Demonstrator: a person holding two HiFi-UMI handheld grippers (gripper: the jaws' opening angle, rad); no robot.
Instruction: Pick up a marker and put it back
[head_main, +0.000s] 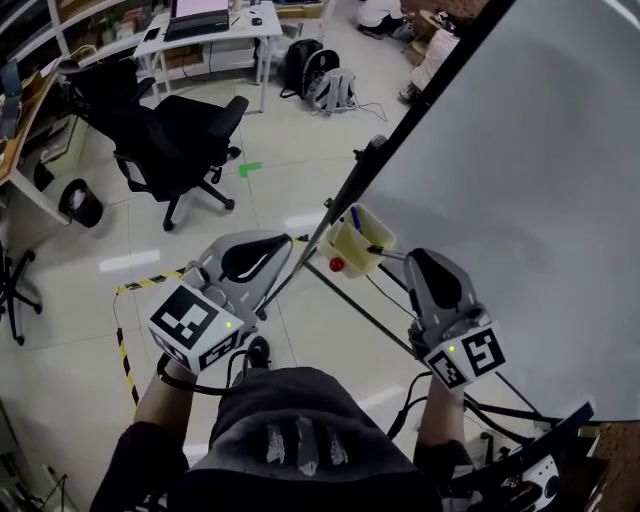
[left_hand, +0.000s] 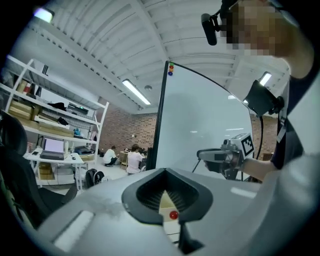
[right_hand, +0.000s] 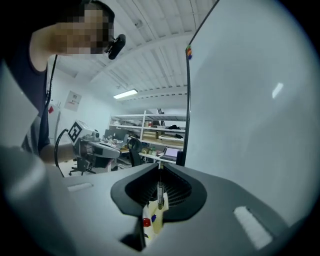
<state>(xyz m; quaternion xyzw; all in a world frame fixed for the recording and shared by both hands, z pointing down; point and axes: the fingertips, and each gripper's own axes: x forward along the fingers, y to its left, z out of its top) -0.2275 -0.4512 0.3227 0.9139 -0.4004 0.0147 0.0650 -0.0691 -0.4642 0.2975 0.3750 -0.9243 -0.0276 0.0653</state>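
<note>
Right tongs (right_hand: 160, 168): clenched on a dark marker (right_hand: 159, 192).
Marker: stands up, its low end at the top of the yellow box (right_hand: 153, 223).
Left tongs (left_hand: 165, 171): closed, nothing in them.
Yellow box: hangs by the whiteboard (head_main: 520, 180).

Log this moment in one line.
right gripper: shut on marker, at tray | left gripper: shut, empty, left of tray

Your holder (head_main: 352, 250) hangs at whiteboard (head_main: 520, 200) edge; red-capped marker (head_main: 337, 265), blue marker (head_main: 355, 218) inside. Floor (head_main: 290, 185) below you: chair (head_main: 170, 135), bin (head_main: 80, 203).
</note>
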